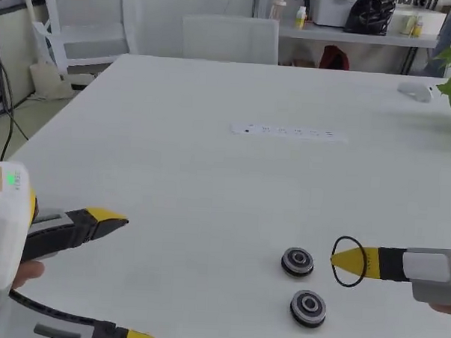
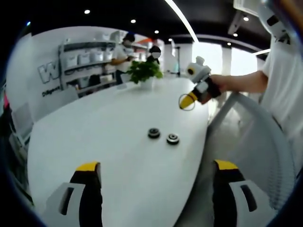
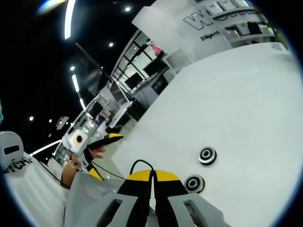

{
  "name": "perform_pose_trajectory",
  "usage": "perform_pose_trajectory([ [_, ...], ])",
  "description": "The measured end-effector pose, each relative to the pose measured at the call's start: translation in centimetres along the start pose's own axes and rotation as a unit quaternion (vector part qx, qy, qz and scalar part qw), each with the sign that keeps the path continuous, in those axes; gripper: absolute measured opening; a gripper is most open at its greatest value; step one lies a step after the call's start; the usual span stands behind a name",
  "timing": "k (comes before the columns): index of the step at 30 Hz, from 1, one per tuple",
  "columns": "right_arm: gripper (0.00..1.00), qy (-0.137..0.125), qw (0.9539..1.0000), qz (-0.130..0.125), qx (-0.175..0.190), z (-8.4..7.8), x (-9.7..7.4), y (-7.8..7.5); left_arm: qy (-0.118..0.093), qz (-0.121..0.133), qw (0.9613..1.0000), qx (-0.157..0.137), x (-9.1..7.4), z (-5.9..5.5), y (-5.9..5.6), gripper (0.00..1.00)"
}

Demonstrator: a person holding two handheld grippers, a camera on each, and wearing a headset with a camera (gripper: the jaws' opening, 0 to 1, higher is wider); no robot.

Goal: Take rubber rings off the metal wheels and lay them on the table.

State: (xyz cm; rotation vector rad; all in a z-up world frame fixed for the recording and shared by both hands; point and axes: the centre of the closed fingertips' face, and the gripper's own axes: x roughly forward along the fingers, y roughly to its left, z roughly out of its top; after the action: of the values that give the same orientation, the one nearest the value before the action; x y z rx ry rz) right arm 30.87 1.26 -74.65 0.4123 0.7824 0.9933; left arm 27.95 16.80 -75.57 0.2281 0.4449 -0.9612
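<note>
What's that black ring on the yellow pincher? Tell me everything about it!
The rubber ring is a thin black hoop, round and unbroken. It is held in the air at the yellow tips of the right gripper, whose jaws are shut. It stands upright beside the two metal wheels, touching neither them nor the table.
</note>
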Motion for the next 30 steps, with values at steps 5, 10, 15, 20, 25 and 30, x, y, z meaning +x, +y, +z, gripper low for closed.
perform_pose_trajectory([
  [5, 0.00, 0.002, 1.0000, -0.002, -0.004, 0.3, 0.9, 0.3, 0.003, 0.001, 1.0000, -0.003, 0.0, -1.1, 0.5, 1.00],
  [10, 0.00, 0.005, 1.0000, -0.006, -0.004, 0.5, 1.7, 0.3, 0.007, -0.004, 1.0000, -0.005, 0.3, -1.7, 0.6, 1.00],
  [15, 0.00, 0.012, 0.9999, -0.010, -0.003, 0.3, 2.4, 0.1, 0.007, -0.008, 0.9999, -0.011, 0.5, -2.1, 0.7, 0.99],
  [20, 0.00, 0.027, 0.9996, -0.009, -0.007, 0.0, 3.2, 0.0, 0.010, -0.012, 0.9998, -0.016, 0.8, -2.6, 0.5, 0.99],
  [25, 0.00, 0.033, 0.9994, -0.008, -0.009, 0.0, 3.9, -0.1, 0.014, -0.009, 0.9997, -0.018, 0.8, -3.0, 0.5, 0.98],
  [30, 0.00, 0.039, 0.9991, -0.010, -0.009, -0.1, 4.5, -0.5, 0.018, -0.007, 0.9996, -0.021, 0.6, -3.4, 0.3, 0.97],
])
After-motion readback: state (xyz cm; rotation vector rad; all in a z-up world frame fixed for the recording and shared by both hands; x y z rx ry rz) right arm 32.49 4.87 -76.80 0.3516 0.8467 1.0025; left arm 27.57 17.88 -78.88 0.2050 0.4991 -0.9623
